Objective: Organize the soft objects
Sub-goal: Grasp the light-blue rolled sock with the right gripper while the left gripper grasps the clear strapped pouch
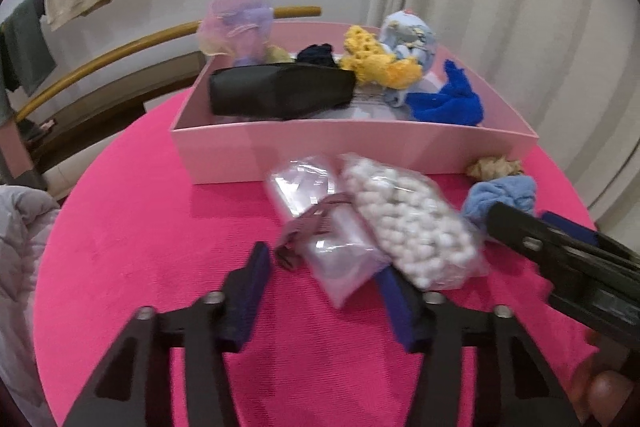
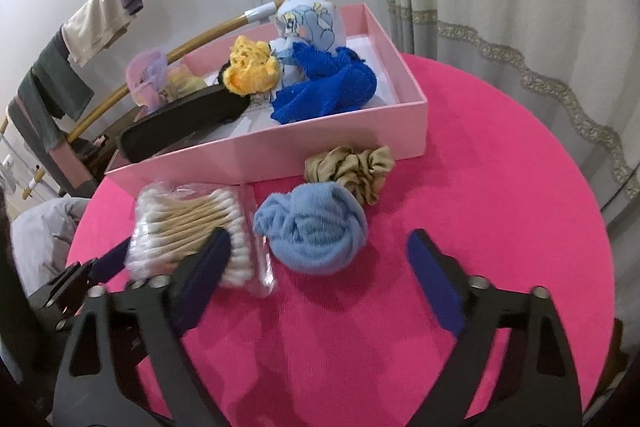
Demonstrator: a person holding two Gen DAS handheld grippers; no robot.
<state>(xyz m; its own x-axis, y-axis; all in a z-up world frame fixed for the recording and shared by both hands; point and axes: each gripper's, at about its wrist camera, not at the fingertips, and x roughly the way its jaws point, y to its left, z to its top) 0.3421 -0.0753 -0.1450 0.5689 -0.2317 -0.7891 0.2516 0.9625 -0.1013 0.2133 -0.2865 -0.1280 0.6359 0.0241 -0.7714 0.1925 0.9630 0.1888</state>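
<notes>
Left wrist view: my left gripper [image 1: 324, 271] straddles the clear cotton swab bag [image 1: 404, 223] on the pink table [image 1: 132, 227]; fingers around it, grip unclear, blurred. Only here a dark ribbon [image 1: 316, 223] shows.

Right wrist view: my right gripper [image 2: 320, 259] is released, jaws apart just near the rolled light-blue cloth [image 2: 316, 227]. Tan scrunchie [image 2: 352, 167] just beyond, before the pink box [image 2: 320, 147].

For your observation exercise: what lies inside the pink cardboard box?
Inside the pink cardboard box: a black pouch, yellow crocheted piece, royal-blue knitted cloth, cartoon-print fabric bundle and lilac mesh bag. Whatever lies beneath them is covered.
</notes>
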